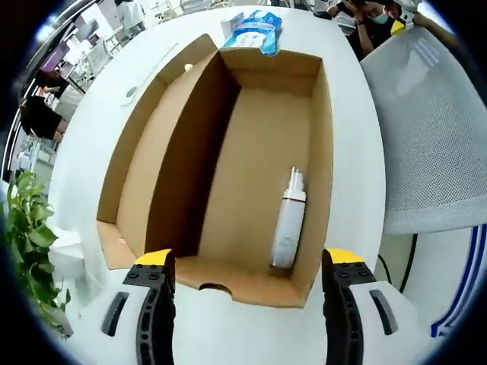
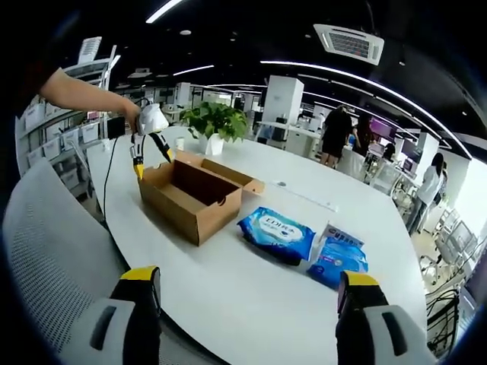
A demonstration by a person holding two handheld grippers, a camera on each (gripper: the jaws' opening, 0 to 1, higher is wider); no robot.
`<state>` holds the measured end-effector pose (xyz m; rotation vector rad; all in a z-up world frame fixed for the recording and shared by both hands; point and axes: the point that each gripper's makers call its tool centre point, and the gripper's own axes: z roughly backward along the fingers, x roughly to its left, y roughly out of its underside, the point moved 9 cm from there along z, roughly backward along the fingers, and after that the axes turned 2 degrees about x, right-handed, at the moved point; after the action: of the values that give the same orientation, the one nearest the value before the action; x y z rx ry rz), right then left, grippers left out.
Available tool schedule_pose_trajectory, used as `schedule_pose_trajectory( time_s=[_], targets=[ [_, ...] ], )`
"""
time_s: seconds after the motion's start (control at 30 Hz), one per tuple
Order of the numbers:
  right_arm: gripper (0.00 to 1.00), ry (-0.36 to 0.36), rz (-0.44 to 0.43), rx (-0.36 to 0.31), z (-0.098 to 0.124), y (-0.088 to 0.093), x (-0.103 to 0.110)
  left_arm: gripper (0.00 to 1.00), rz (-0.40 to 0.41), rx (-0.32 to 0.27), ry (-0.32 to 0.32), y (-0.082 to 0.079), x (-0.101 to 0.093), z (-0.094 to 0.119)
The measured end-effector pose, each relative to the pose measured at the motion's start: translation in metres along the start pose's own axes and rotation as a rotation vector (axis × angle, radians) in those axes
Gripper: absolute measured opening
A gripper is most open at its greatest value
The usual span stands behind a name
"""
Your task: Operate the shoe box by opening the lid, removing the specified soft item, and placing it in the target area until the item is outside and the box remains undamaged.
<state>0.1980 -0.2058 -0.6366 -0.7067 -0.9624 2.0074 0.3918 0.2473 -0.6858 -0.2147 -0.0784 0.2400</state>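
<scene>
An open cardboard box (image 1: 251, 175) sits on a white round table (image 1: 358, 152), its lid (image 1: 144, 144) folded back flat to one side. In the left gripper view, the left gripper (image 1: 249, 277) hovers above the near end of the box with its yellow-tipped jaws spread wide and holding nothing. Inside the box a white spray bottle (image 1: 289, 220) lies on its side along the wall. Beyond the far end of the box, on the table, rest blue soft packs (image 1: 255, 32). In the right gripper view, the right gripper (image 2: 247, 285) hangs over the table edge, jaws wide apart and empty, well apart from the box (image 2: 194, 194). The blue wipes pack (image 2: 278, 232) lies on the table just beside the box, outside it, with a second blue pack (image 2: 338, 262) and a small white box (image 2: 338, 234) next to it. A person's hand (image 2: 129, 114) holds the left gripper (image 2: 148, 148) over the far end of the box. A potted plant (image 2: 215, 122) stands on the table behind the box, and a mesh chair (image 2: 53, 251) sits at the near edge.
</scene>
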Motion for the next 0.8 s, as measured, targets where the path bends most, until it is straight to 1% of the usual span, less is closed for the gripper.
schedule_pose_trajectory(
  time_s=[0.1, 0.2, 0.37, 0.53, 0.6, 0.8],
  targets=[
    [0.97, -0.001, -0.002, -0.001, 0.0, 0.0, 0.0, 0.79, -0.013, -0.011, 0.026, -0.003, 0.001, 0.001],
    [0.96, -0.002, -0.007, 0.001, 0.0, 0.001, 0.0, 0.77, -0.026, -0.001, 0.05, -0.007, 0.001, 0.001],
    [0.96, 0.004, -0.015, -0.004, 0.001, 0.002, -0.001, 0.7, -0.063, 0.011, 0.106, -0.011, -0.001, -0.001],
    [0.96, 0.012, -0.026, -0.007, 0.001, 0.002, -0.003, 0.67, -0.072, 0.008, 0.141, -0.018, 0.002, 0.001],
    [0.96, 0.013, -0.028, -0.008, 0.001, 0.002, -0.003, 0.68, -0.079, 0.016, 0.159, -0.02, 0.001, 0.001],
    [0.95, 0.011, -0.033, -0.005, 0.001, 0.003, -0.004, 0.64, -0.122, 0.071, 0.144, -0.02, 0.003, -0.005]
  ],
)
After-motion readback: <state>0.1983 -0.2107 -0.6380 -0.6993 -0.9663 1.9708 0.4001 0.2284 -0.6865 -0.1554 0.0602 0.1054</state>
